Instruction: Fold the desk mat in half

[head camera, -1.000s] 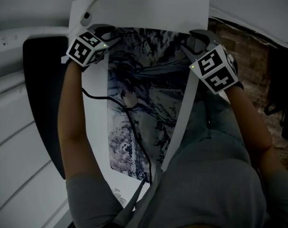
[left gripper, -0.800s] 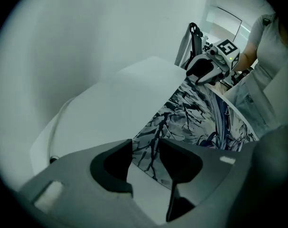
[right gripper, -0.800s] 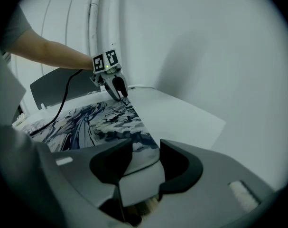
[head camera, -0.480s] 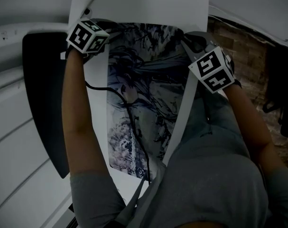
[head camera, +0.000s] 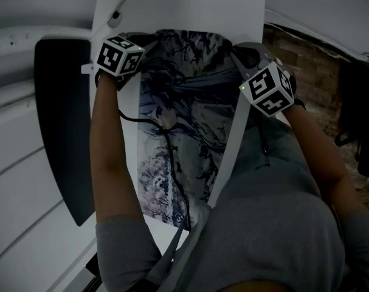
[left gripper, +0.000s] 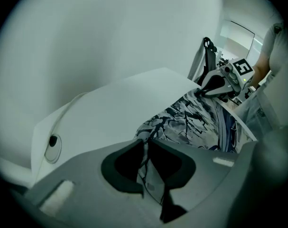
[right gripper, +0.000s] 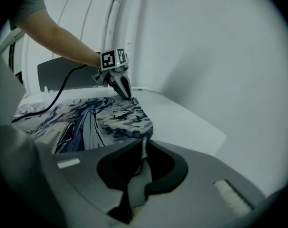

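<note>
A desk mat [head camera: 190, 126] printed with a blue-grey anime drawing lies flat on the white table [head camera: 190, 5]. My left gripper [head camera: 141, 43] is at the mat's far left corner. Its jaws have just been closing, and in the left gripper view [left gripper: 146, 145] they pinch the mat's edge [left gripper: 151, 177]. My right gripper [head camera: 240, 52] is at the far right corner. Its jaws have also just been closing, and in the right gripper view [right gripper: 144, 144] the mat's corner [right gripper: 134, 175] is clamped between them. Each gripper is seen from the other: the right gripper [left gripper: 200, 93], the left gripper [right gripper: 128, 97].
A black cable [head camera: 172, 175] runs across the mat toward me. A dark panel [head camera: 59, 132] stands left of the table. A round grommet [head camera: 116, 16] sits at the table's far left. Brick-patterned floor [head camera: 312, 59] shows at right. White wall lies beyond the table.
The left gripper has rolled, and its marker cube now sits slightly further right and higher in the picture. The right gripper has barely shifted. The mat still lies flat.
</note>
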`<act>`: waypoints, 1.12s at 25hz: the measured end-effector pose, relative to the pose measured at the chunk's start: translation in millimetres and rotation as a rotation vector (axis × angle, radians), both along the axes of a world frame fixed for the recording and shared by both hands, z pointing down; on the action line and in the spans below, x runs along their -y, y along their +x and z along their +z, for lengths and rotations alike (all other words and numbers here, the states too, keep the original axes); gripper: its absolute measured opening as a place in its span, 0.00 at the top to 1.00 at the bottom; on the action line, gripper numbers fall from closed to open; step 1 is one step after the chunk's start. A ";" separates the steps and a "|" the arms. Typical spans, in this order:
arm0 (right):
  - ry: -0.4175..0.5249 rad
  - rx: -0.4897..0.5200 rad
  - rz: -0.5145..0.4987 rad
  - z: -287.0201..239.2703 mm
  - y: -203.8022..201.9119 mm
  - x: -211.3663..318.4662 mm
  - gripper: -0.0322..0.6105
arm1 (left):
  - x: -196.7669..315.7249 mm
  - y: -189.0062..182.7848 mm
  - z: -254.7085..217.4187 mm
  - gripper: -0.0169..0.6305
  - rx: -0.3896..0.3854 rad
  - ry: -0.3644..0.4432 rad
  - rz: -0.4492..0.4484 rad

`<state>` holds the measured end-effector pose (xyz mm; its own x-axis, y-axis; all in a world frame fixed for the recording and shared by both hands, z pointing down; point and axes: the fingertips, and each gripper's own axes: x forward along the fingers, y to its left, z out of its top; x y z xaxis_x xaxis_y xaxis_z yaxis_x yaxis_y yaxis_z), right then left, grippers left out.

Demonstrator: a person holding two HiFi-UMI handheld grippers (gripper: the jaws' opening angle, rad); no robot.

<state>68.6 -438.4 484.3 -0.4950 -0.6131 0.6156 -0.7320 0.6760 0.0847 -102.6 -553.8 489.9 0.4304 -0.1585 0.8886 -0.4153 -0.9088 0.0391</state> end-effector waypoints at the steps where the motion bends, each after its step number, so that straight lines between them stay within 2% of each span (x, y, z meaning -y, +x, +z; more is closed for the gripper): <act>1: 0.006 -0.001 -0.001 0.1 -0.1 -0.7 0.91 | -0.8 -0.6 -0.6 0.89 -0.021 0.015 -0.032; 4: 0.003 0.017 0.002 -0.4 0.1 -2.9 0.91 | -3.5 -3.0 -2.5 0.91 -0.051 0.088 -0.084; 8: 0.021 0.048 -0.014 -13.1 0.3 -7.2 0.91 | -5.7 -1.6 -7.9 0.92 -0.017 0.197 -0.057; 14: 0.030 0.121 -0.062 -31.1 -8.3 -23.2 0.91 | -18.4 -9.8 -28.5 0.91 -0.076 0.230 -0.116; 19: 0.034 0.178 -0.161 -41.4 -18.8 -44.4 0.91 | -38.4 -21.2 -40.7 0.91 -0.087 0.250 -0.141; 23: 0.013 0.190 -0.235 -40.7 -25.6 -62.0 0.91 | -68.4 -40.0 -34.6 0.91 -0.013 0.298 -0.073; 28: -0.012 0.181 -0.342 -35.7 -37.2 -84.7 0.91 | -90.5 -54.4 -22.0 0.91 0.056 0.327 -0.071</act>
